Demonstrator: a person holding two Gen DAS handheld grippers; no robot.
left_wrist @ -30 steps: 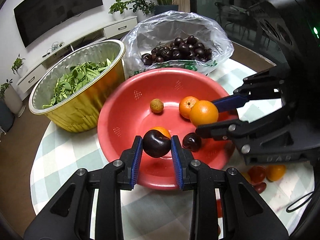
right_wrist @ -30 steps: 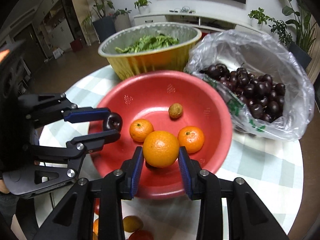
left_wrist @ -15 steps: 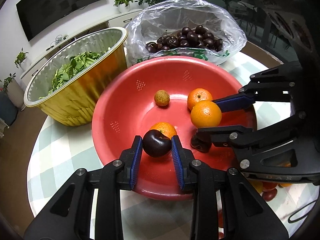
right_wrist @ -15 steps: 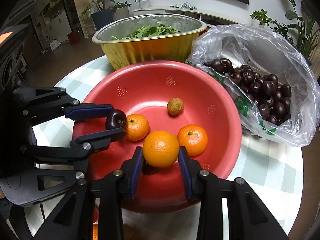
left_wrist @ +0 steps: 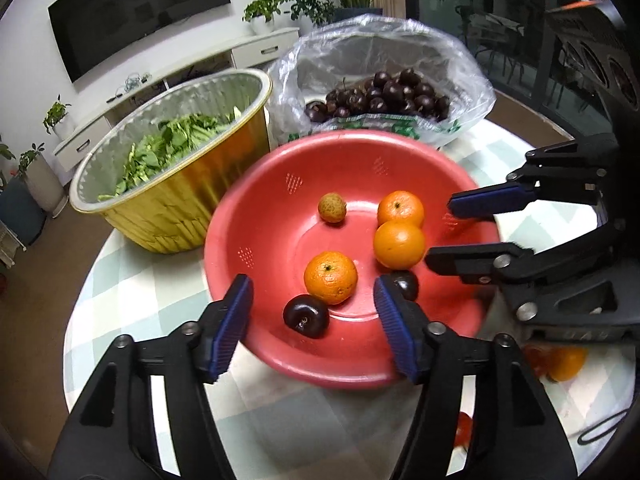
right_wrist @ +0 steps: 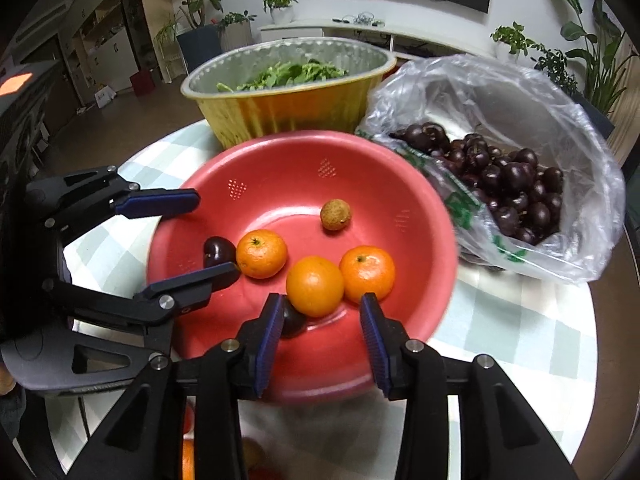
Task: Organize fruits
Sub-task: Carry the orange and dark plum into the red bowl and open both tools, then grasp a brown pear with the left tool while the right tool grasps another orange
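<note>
Now both grippers hung over the near rim of the red bowl point(left_wrist: 256, 216). My left gripper point(left_wrist: 312, 324) had just been opening; its jaws stood wide, gripping nothing, the dark cherry point(left_wrist: 306, 316) lying free in the bowl between them. My right gripper point(right_wrist: 322, 330) had also just been opening, pads clear of the orange point(right_wrist: 315, 286) resting in the bowl. Bowl centre stayed roomy around the lychee point(left_wrist: 332, 208). Behind crowded the foil tub point(left_wrist: 180, 200) and cherry bag point(right_wrist: 520, 128). Only the left view showed loose fruit point(left_wrist: 566, 364) on the table beyond the bowl.
</note>
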